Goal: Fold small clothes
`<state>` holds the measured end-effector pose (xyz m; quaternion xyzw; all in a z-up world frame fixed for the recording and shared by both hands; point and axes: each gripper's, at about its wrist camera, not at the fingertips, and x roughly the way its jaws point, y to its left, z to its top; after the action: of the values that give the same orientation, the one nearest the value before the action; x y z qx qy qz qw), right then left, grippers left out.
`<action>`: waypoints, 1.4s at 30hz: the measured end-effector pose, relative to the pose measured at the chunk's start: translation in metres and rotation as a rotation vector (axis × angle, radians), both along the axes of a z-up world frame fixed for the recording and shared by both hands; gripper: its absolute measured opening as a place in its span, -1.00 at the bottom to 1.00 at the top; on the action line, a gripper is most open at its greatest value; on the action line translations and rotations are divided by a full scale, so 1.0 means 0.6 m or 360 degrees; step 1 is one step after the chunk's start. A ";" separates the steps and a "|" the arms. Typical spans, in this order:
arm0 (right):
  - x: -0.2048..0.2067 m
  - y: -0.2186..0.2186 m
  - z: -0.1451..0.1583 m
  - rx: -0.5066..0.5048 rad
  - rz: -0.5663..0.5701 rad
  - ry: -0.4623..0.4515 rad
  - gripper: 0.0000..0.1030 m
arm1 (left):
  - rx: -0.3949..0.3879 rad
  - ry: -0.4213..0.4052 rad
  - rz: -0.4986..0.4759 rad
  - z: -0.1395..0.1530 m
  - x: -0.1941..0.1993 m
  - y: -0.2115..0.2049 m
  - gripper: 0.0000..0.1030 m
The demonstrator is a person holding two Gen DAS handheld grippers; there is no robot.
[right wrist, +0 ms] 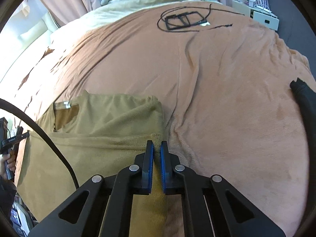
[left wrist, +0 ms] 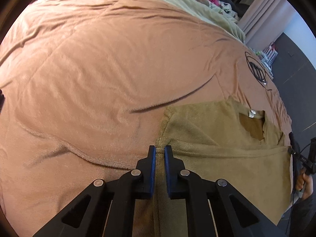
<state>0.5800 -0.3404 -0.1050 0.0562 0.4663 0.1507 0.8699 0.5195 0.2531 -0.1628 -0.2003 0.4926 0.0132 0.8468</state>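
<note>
Olive-brown small knit top lying flat on the salmon-pink fleece blanket of a bed, neckline away from the cameras. The left gripper is pinching one side edge of the folded-up hem; the right gripper is pinching the opposite side edge. To fold well, both corners should probably rise together, stay taut and level, and be laid evenly toward the collar, clear of the black cable coil farther up the bed.

shirt: matt olive knit cloth | blanket: soft fuzzy tan fleece
</note>
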 end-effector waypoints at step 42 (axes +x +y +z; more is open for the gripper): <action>0.130 0.088 0.040 -0.0185 -0.0067 -0.0063 -0.96 | 0.0159 -0.0046 0.0051 0.025 0.137 0.027 -0.86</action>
<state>0.6583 -0.2877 -0.0808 0.0124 0.4558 0.1060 0.8837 0.6016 0.2692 -0.1476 -0.1657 0.4758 0.0484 0.8625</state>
